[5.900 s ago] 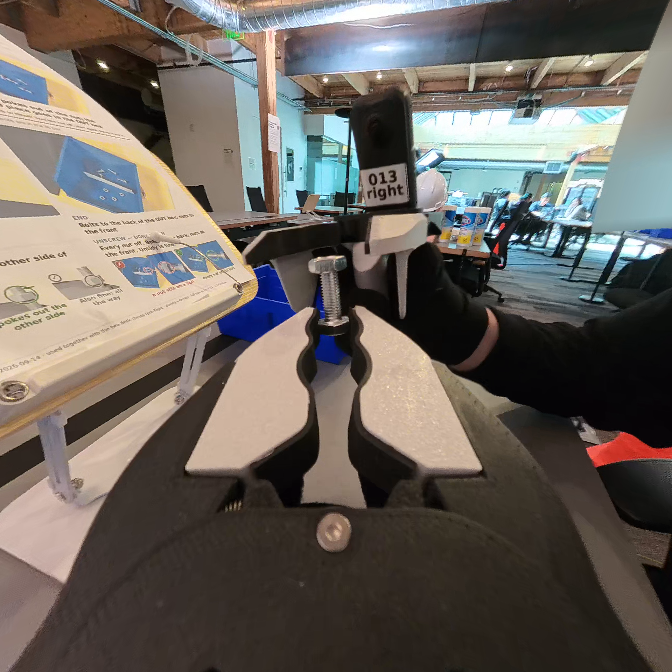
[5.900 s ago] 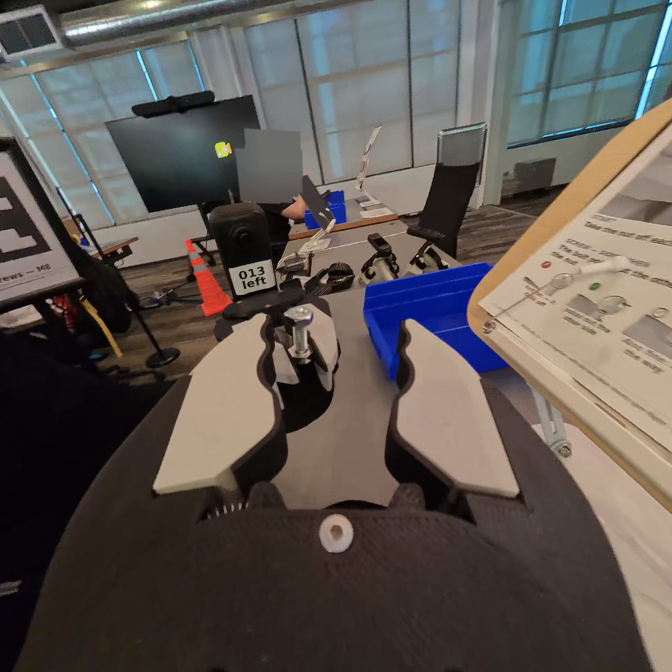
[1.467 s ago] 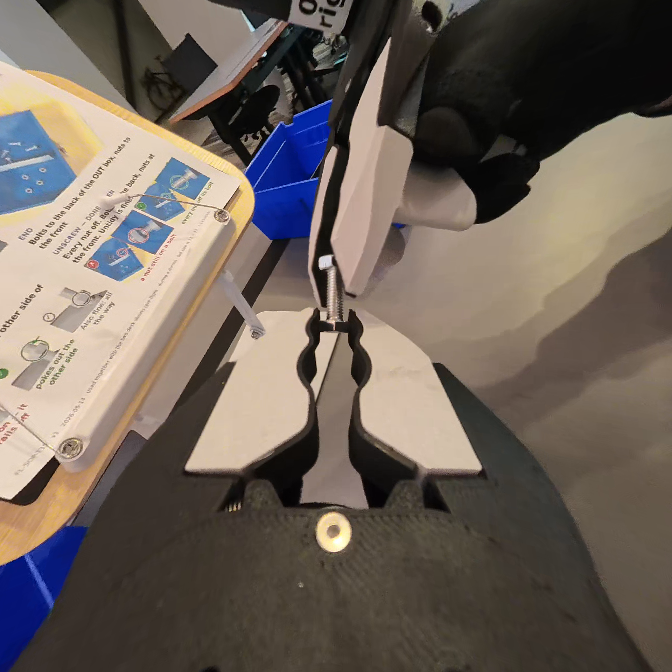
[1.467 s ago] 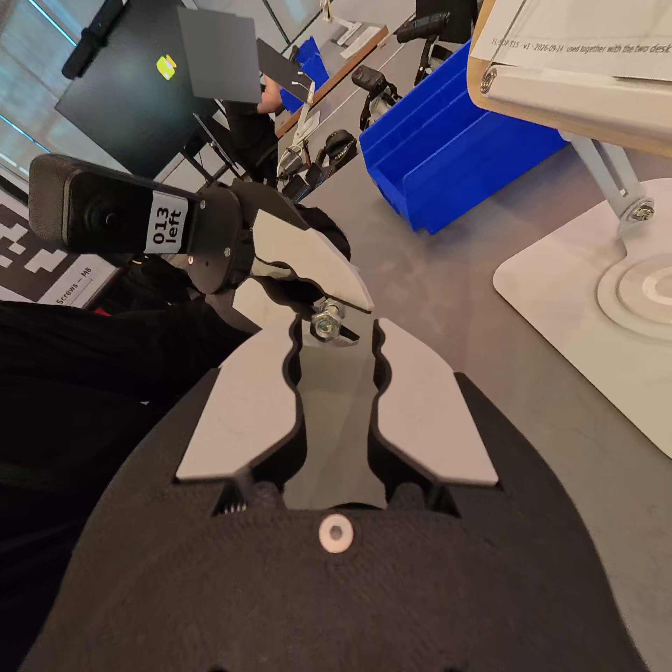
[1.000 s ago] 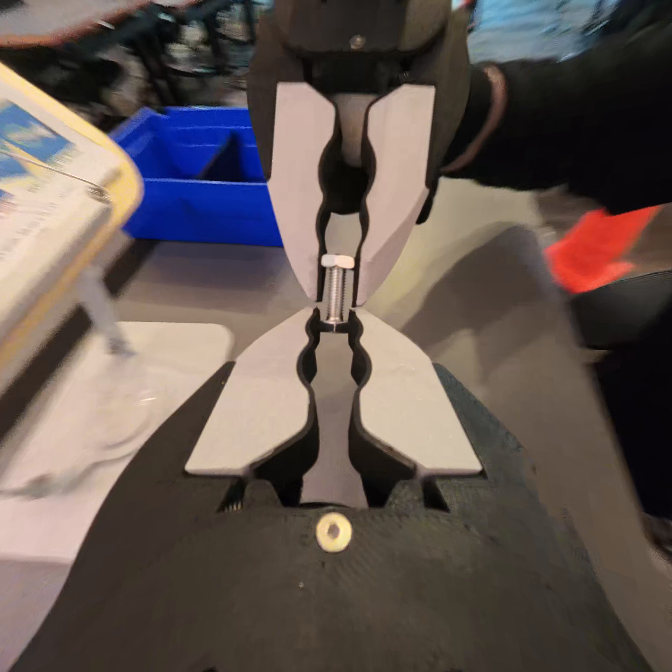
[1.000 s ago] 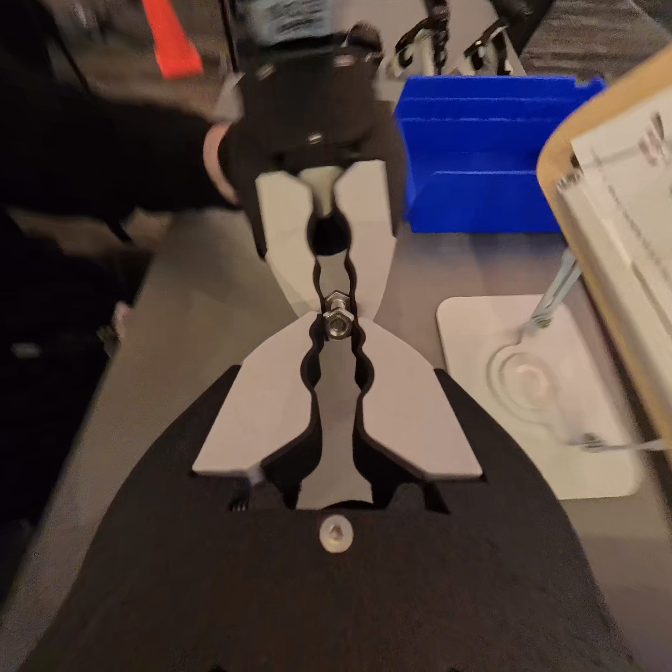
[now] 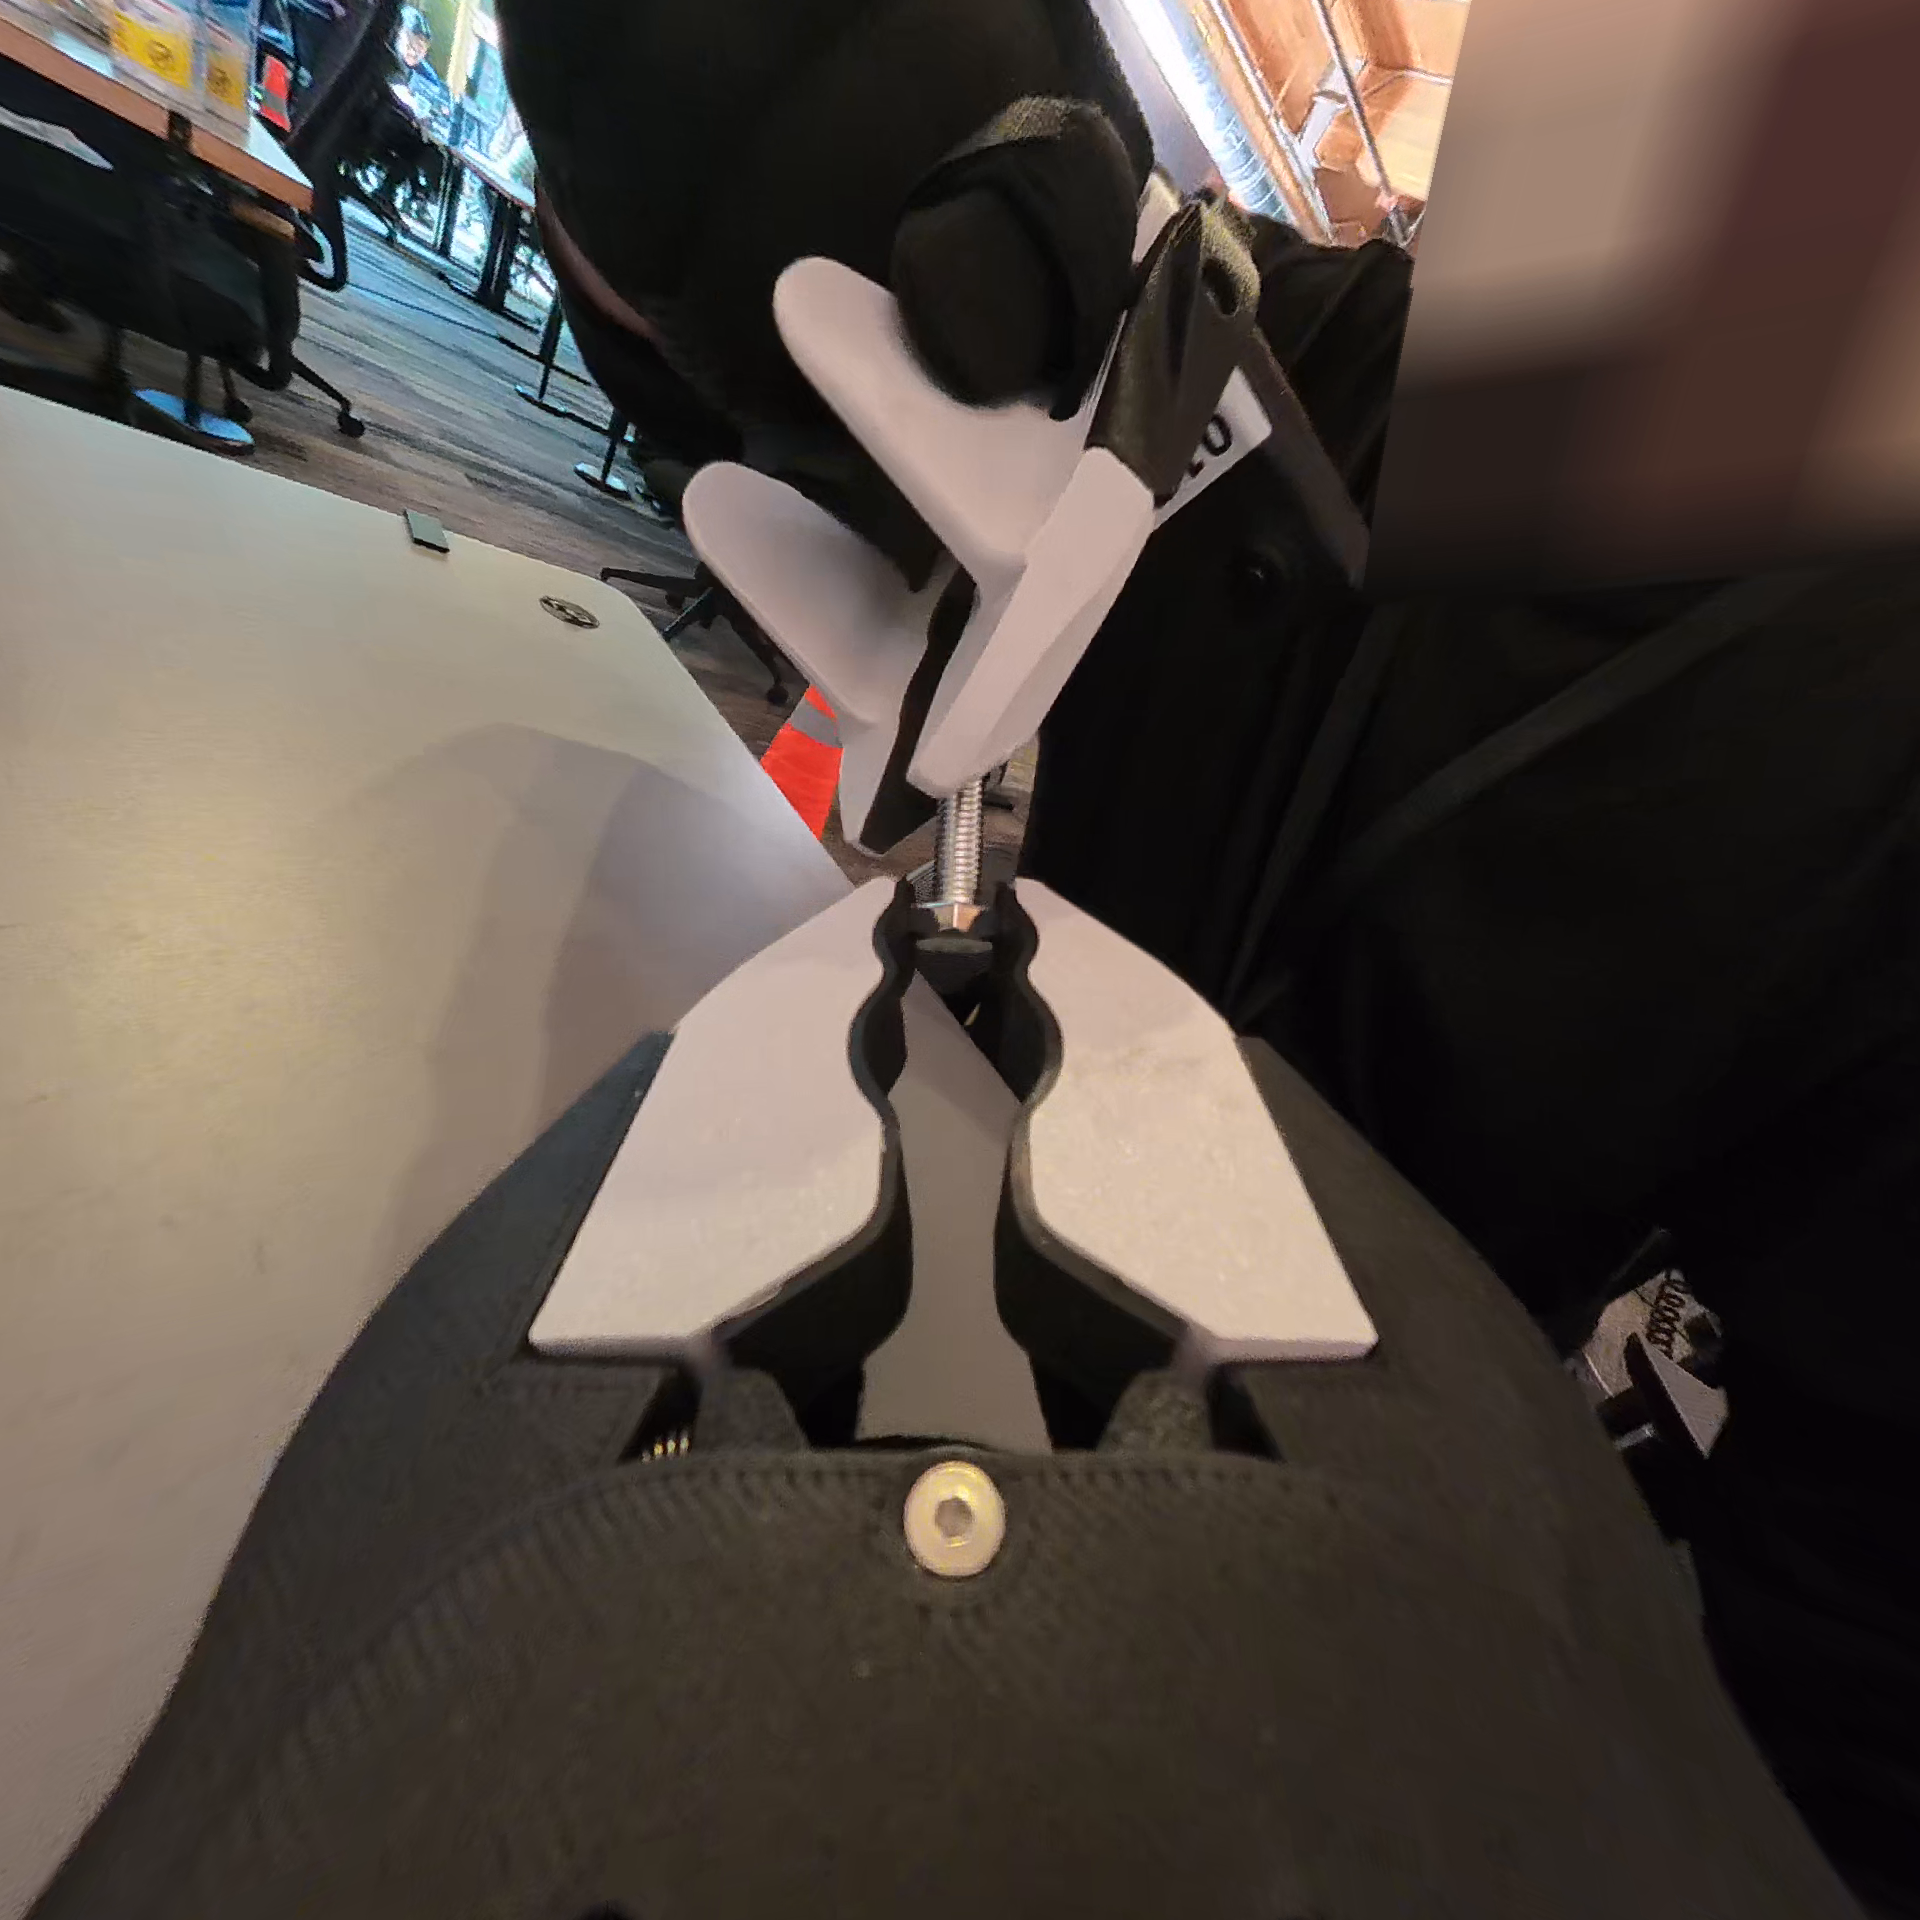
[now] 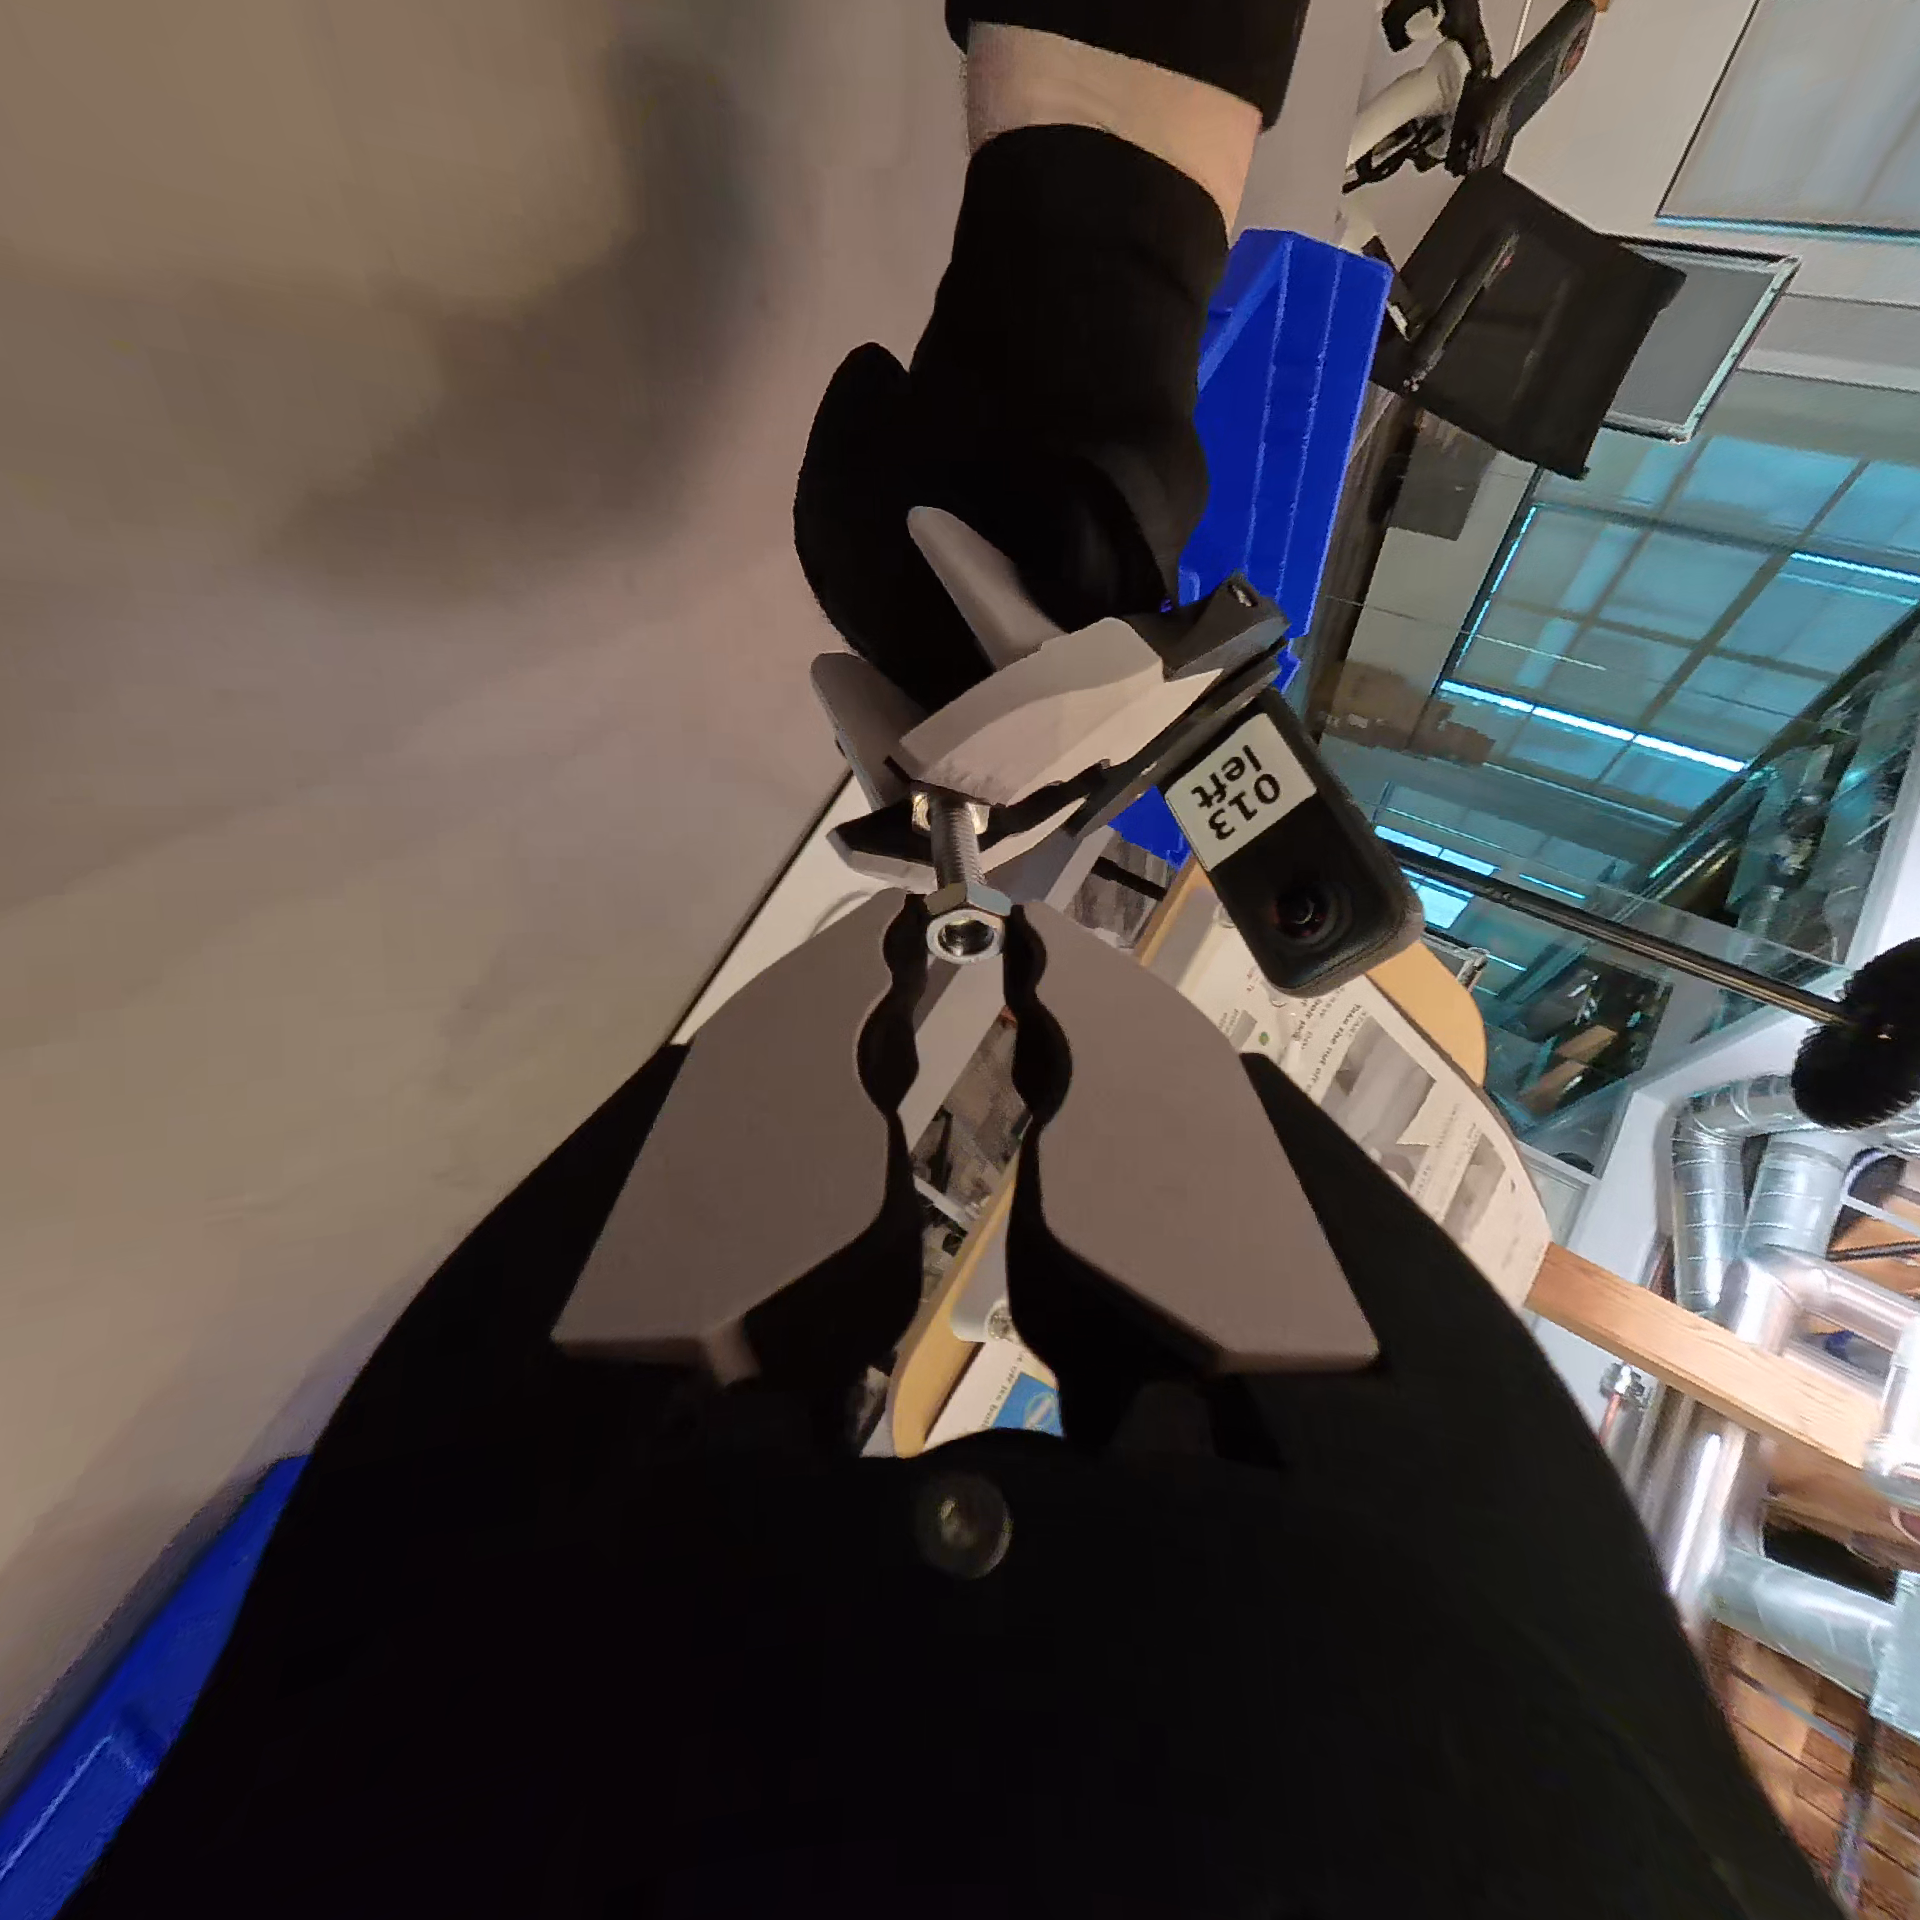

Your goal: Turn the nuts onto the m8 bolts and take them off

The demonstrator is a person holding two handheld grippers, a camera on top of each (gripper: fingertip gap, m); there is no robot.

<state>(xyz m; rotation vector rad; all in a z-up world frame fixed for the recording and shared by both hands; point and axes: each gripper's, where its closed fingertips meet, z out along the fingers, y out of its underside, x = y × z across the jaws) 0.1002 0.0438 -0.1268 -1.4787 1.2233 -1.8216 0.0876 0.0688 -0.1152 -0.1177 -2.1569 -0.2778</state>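
A silver M8 bolt (image 7: 961,842) spans the gap between my two grippers above the grey table (image 7: 260,727). My left gripper (image 7: 954,904) is shut on the bolt's hex head (image 7: 948,920). In the right wrist view the left gripper (image 8: 942,805) holds that head (image 8: 922,812), and the threaded shaft (image 8: 954,848) runs toward me. My right gripper (image 8: 966,920) is shut on the hex nut (image 8: 966,932), which sits at the shaft's very tip with its hole showing hollow. In the left wrist view the right gripper (image 7: 935,790) hides the nut behind its fingers.
A blue bin (image 8: 1288,416) stands behind the left hand's black glove (image 8: 1039,416). An instruction board on a wooden panel (image 8: 1382,1091) is at the right. Another blue bin (image 8: 125,1766) shows at the lower left. An orange cone (image 7: 805,758) stands on the floor beyond the table edge. The grippers are tip to tip, or close to it.
My right gripper closed onto the nut about a second ago. Since then both grippers have rolled strongly with the bolt and nut still gripped. The surroundings have swung round in both views.
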